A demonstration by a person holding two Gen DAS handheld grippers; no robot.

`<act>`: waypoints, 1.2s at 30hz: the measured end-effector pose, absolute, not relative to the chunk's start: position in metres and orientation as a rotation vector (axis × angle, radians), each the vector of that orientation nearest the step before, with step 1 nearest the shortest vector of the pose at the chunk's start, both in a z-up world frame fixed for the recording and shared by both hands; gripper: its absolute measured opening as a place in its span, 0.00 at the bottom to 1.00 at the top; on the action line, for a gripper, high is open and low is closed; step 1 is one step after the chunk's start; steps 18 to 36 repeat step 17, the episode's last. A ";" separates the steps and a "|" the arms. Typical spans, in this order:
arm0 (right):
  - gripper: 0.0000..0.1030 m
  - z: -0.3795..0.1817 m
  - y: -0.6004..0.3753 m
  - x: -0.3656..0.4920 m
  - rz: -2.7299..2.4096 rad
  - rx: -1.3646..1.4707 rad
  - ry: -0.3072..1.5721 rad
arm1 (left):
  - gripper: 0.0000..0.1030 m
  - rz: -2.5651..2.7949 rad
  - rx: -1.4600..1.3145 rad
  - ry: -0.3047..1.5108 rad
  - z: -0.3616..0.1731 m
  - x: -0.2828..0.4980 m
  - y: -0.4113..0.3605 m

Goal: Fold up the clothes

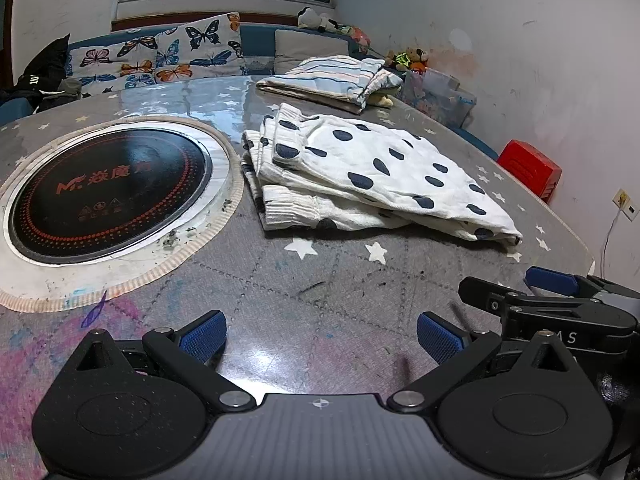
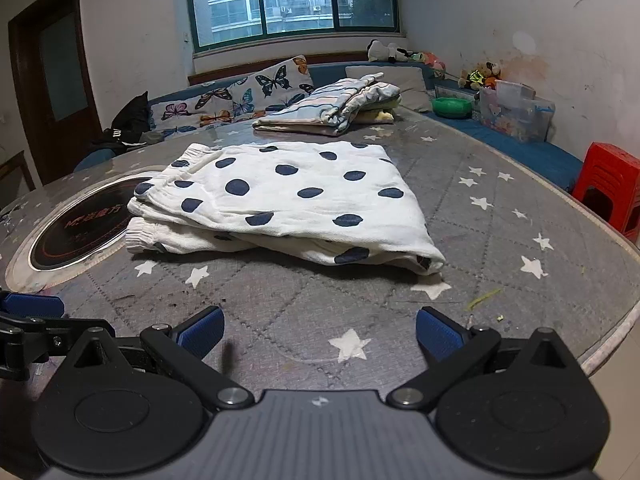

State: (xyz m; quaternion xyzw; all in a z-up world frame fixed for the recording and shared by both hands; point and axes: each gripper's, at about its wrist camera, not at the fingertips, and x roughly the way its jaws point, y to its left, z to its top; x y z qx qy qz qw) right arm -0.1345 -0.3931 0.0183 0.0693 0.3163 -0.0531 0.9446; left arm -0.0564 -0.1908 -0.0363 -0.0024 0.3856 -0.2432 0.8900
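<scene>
White trousers with dark blue dots [image 1: 360, 172] [image 2: 288, 200] lie folded on the round grey table [image 1: 280, 288] [image 2: 500, 240], their ribbed cuffs and waistband at the left side. My left gripper [image 1: 322, 338] is open near the table's front edge, short of the trousers, holding nothing. My right gripper [image 2: 320, 334] is open too, in front of the trousers, with only the tabletop between its blue pads. In the left wrist view the right gripper [image 1: 552, 300] shows at the right edge. A folded striped garment [image 1: 336, 80] [image 2: 332, 106] lies at the table's far side.
An induction hob [image 1: 108, 188] [image 2: 80, 220] is set into the table left of the trousers. A bench with butterfly cushions [image 1: 160, 56] [image 2: 240, 96] runs behind. A red plastic stool [image 1: 528, 168] [image 2: 612, 184] stands off the right edge, with a clear toy box [image 2: 516, 112] beyond it.
</scene>
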 end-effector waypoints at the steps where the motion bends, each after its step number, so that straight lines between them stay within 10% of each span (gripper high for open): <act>1: 1.00 0.018 -0.393 -0.134 -0.108 0.141 0.645 | 1.00 -0.505 -0.004 0.801 -0.036 -0.056 -0.191; 36: 1.00 0.018 -0.391 -0.131 -0.111 0.137 0.645 | 1.00 -0.504 0.005 0.802 -0.037 -0.054 -0.193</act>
